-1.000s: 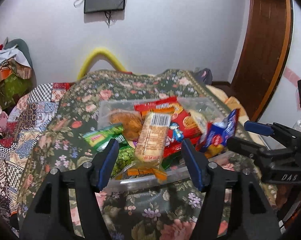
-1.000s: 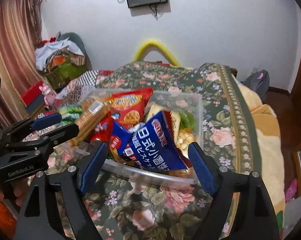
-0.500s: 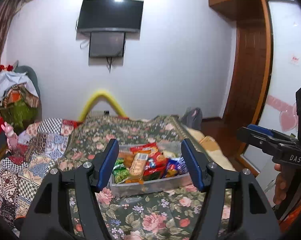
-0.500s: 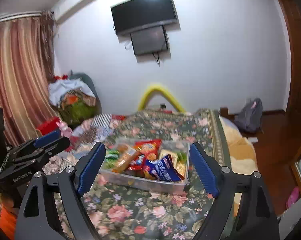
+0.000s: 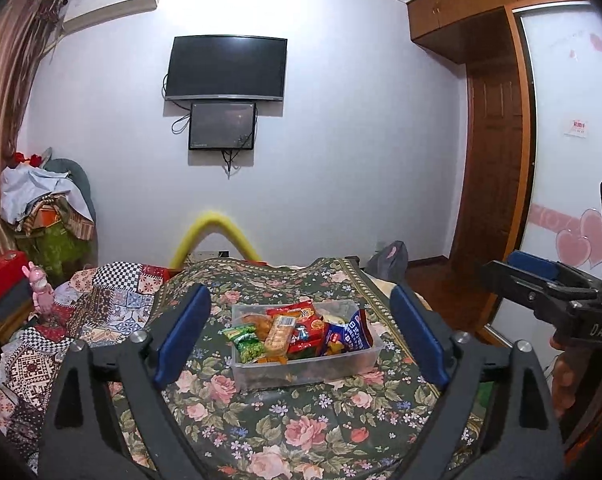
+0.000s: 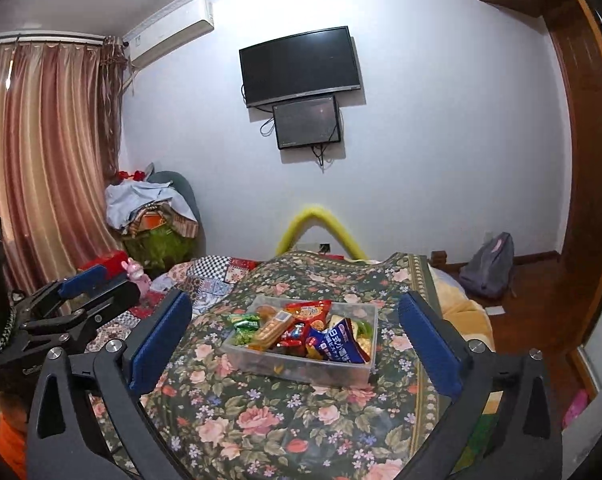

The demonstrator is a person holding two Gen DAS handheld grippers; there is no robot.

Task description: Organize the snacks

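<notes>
My left tongs (image 5: pixel 299 338) released, right tongs (image 6: pixel 297 340) released, both hover well short of snack bin (image 5: pixel 309 372); floral bed (image 5: pixel 293 432) bare around bin rim.

The box (image 5: pixel 307 372) is clear smooth plastic. The snack bags (image 5: pixel 301 330) are glossy printed foil or plastic. The bedcover (image 5: pixel 301 432) is matt flowered cloth. The door (image 5: pixel 497 152) is polished brown wood, and the curtain (image 6: pixel 41 160) is shiny cloth.

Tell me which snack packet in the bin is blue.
The packet with white Japanese lettering, at the bin's near right corner. The others are red, green or tan.
</notes>
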